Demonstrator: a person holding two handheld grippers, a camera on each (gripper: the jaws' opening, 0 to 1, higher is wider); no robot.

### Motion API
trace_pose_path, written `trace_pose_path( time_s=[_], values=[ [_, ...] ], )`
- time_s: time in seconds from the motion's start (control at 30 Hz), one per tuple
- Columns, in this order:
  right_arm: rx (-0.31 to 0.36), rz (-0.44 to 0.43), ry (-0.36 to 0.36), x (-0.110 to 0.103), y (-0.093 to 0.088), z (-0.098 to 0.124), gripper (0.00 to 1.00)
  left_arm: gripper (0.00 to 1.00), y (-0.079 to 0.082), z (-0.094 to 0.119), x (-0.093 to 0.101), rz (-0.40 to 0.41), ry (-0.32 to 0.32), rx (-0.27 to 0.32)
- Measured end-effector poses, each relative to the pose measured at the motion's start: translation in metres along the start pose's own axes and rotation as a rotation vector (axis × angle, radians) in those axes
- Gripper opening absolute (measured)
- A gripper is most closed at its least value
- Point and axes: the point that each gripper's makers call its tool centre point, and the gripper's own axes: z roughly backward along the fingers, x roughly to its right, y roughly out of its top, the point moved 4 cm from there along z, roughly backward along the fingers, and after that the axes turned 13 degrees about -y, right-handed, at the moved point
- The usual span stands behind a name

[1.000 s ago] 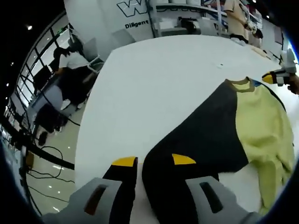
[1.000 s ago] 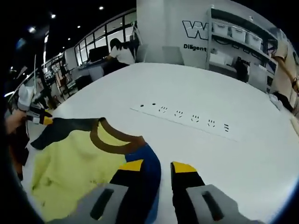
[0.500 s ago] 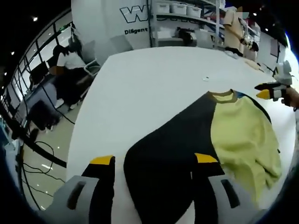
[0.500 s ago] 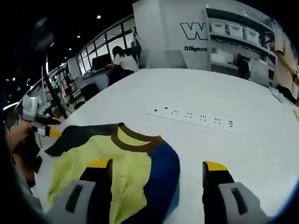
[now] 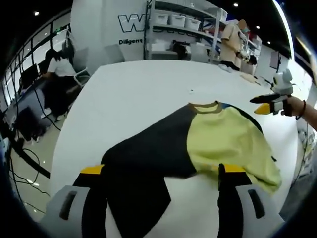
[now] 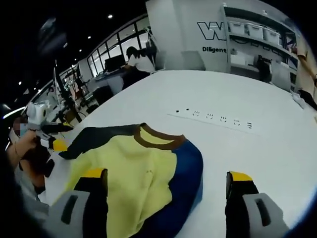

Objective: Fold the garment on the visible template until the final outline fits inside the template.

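The garment (image 5: 198,144), a sweatshirt with a yellow front, a dark sleeve, a blue sleeve and a brown collar, lies spread on the white bench (image 5: 143,89), just past both sets of jaws. In the left gripper view, the left gripper (image 5: 162,169) has its yellow-tipped jaws spread wide and holding nothing, the dark sleeve running down between them and cut off at the lower edge. In the right gripper view, the right gripper (image 6: 166,174) is likewise wide apart and empty, over the yellow front and blue sleeve (image 6: 185,173); the garment's near hem is hidden below the frame. A row of small dark marks (image 6: 214,118) on the bench beyond the collar is too small to read. The left gripper view shows shelving (image 5: 178,25) and a standing person (image 5: 232,42) behind the bench; the right gripper view shows a seated person (image 6: 138,62) at a desk.
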Motion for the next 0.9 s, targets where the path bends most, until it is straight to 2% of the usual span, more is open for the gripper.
trace_pose_path(
  time_s=[0.13, 0.23, 0.3, 0.5, 0.63, 0.9],
  values=[
    [-0.003, -0.004, 0.002, 0.001, -0.004, 0.005, 0.99, 0.99, -0.003, 0.002, 0.015, -0.002, -0.028, 0.009],
    [-0.008, -0.013, 0.010, 0.000, -0.008, 0.009, 0.99, 0.99, -0.007, 0.002, 0.026, -0.012, -0.053, 0.004],
    [-0.007, -0.035, 0.025, -0.001, -0.011, 0.013, 0.99, 0.99, -0.011, 0.003, 0.034, -0.013, -0.067, -0.010],
    [-0.008, -0.089, 0.030, 0.004, -0.020, 0.020, 0.94, 0.99, -0.019, 0.005, 0.061, -0.021, -0.115, -0.001],
    [-0.011, -0.086, 0.035, 0.003, -0.028, 0.024, 0.91, 0.97, -0.022, 0.006, 0.078, -0.025, -0.151, 0.010],
    [-0.020, -0.083, 0.054, -0.004, -0.046, 0.034, 0.85, 0.93, -0.035, 0.008, 0.101, -0.032, -0.184, 0.002]
  ],
)
